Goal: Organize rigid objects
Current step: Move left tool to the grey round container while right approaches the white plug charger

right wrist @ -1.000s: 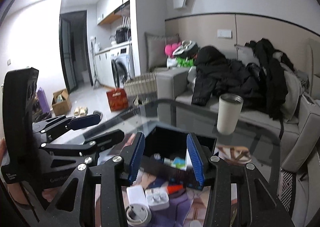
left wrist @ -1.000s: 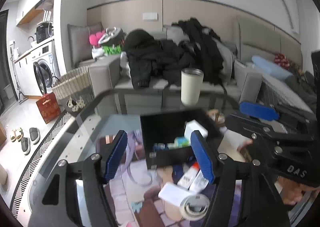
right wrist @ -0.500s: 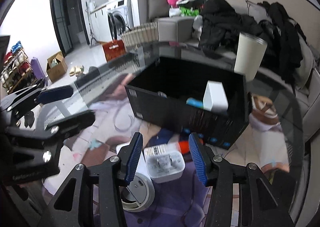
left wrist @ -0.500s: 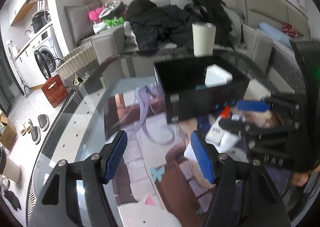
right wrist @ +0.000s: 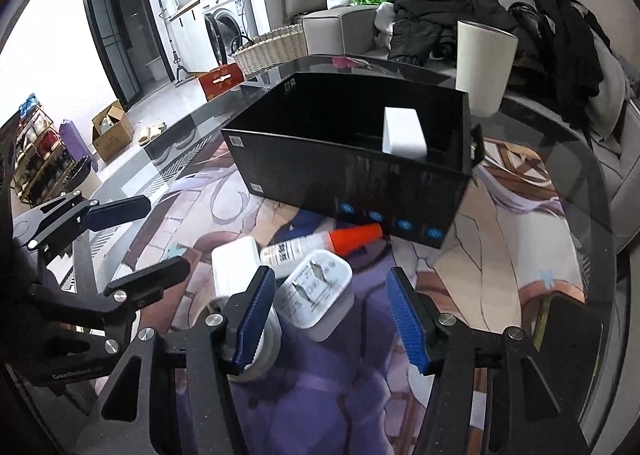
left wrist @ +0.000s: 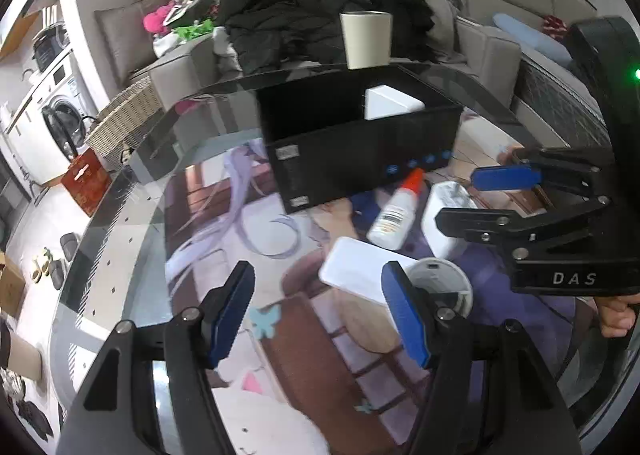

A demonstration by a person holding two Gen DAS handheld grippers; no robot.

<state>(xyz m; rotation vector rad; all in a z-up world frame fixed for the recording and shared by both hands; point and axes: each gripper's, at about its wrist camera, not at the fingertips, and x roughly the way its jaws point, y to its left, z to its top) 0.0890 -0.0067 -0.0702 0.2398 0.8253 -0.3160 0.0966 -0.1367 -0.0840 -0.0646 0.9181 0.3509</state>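
A black open box [left wrist: 360, 159] [right wrist: 352, 171] stands on the glass table with a white block [left wrist: 390, 105] [right wrist: 402, 133] inside. In front of it lie a white glue bottle with a red cap [left wrist: 394, 213] [right wrist: 320, 245], a white plug adapter [right wrist: 318, 293] [left wrist: 444, 215], a flat white case [left wrist: 360, 275] [right wrist: 234, 265] and a round white tape roll [left wrist: 440, 289]. My left gripper [left wrist: 320, 311] is open, above the table left of the flat case. My right gripper [right wrist: 332, 315] is open, its jaws either side of the plug adapter, above it.
A cream tumbler [right wrist: 484, 63] [left wrist: 366, 39] stands behind the box. The table edge [left wrist: 104, 223] curves at the left. A grey sofa piled with dark clothes [left wrist: 320, 19] lies beyond. A wicker basket [right wrist: 272, 49] and a washing machine [right wrist: 224, 23] are on the left.
Both grippers have tilted down and moved closer to the table. The loose items in front of the box have grown larger in view. The right gripper's jaws are wider apart around the plug adapter.
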